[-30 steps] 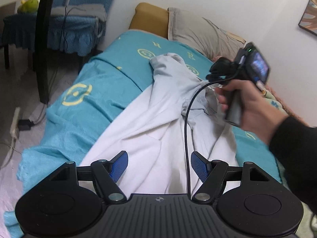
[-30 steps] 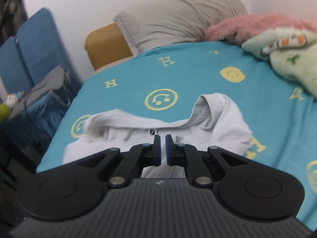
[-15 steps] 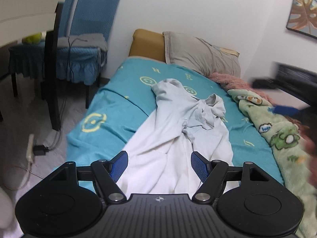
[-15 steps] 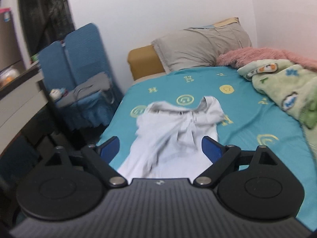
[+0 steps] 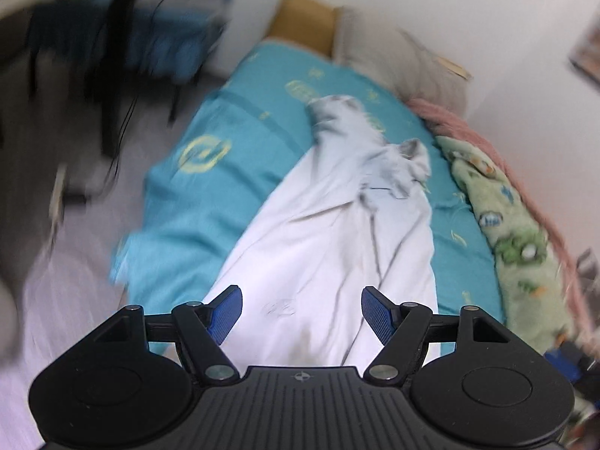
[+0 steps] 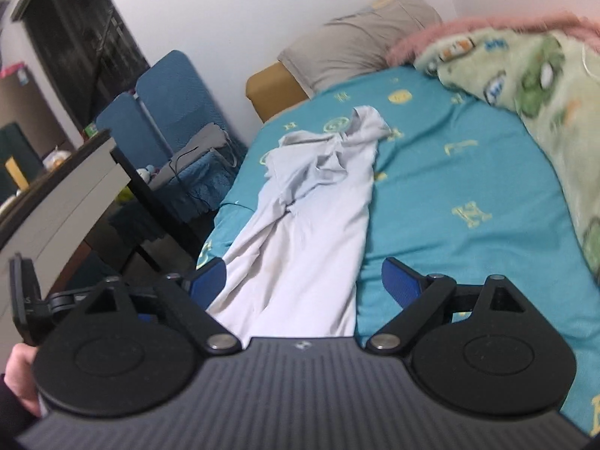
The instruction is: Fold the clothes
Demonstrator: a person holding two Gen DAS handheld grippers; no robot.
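- The bed (image 6: 468, 172), under a teal sheet with yellow marks, fills the middle of both views; a grey pillow (image 6: 360, 45) sits at its head near the top of the frame.
- A green printed blanket (image 6: 536, 75) is bunched along the bed's right edge, with something pink and fluffy behind it.
- The white shirt (image 5: 337, 232) lies lengthwise down the centre of the bed, its collar end crumpled toward the pillow and its lower part running off the near edge at the bottom of the frame.
- By my reckoning the folding has hardly begun: the top is bunched with one sleeve lying across it, the body is creased, and no clean fold shows. Flattening, the sleeves and the folds all look left to do.
- The left gripper (image 5: 302, 311) hangs above the shirt's lower part, blue pads wide apart, nothing between them; that view is smeared.
- The right gripper (image 6: 303, 279) is spread just as wide over the same end, empty, with no clear touch on the cloth.
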